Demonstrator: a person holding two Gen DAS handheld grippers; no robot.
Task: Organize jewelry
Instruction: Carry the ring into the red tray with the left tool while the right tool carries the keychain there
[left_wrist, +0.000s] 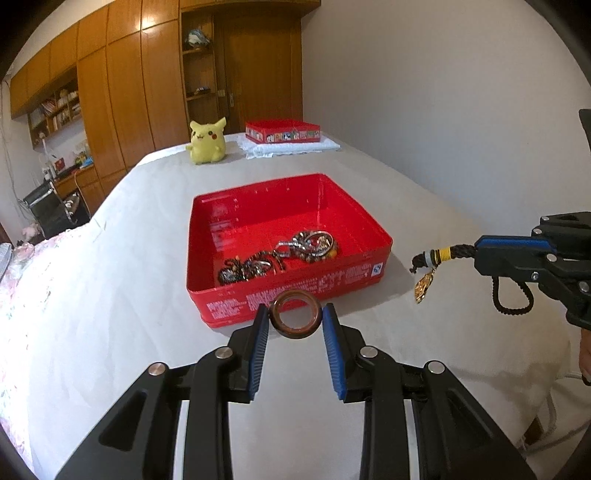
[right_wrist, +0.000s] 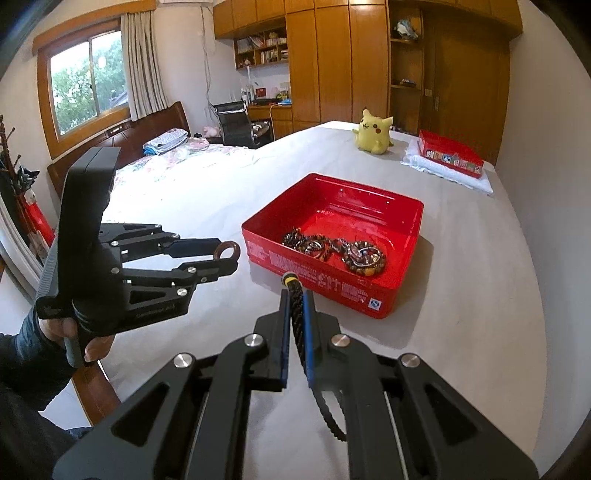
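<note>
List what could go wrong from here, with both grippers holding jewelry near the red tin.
1. The brown ring sits at the very tips of the left gripper, held by its edges; it may slip out and roll off the white sheet.
2. The gold pendant dangles loose below the black cord in the right gripper; it could catch the red tin rim.
3. Dropped in, the cord may tangle with the beaded pieces already there.

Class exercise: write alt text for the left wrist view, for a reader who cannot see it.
The left gripper holds a brown ring just short of an open red tin with jewelry inside, on a white-covered bed. At right, the right gripper grips a braided black cord with a gold pendant dangling.
</note>
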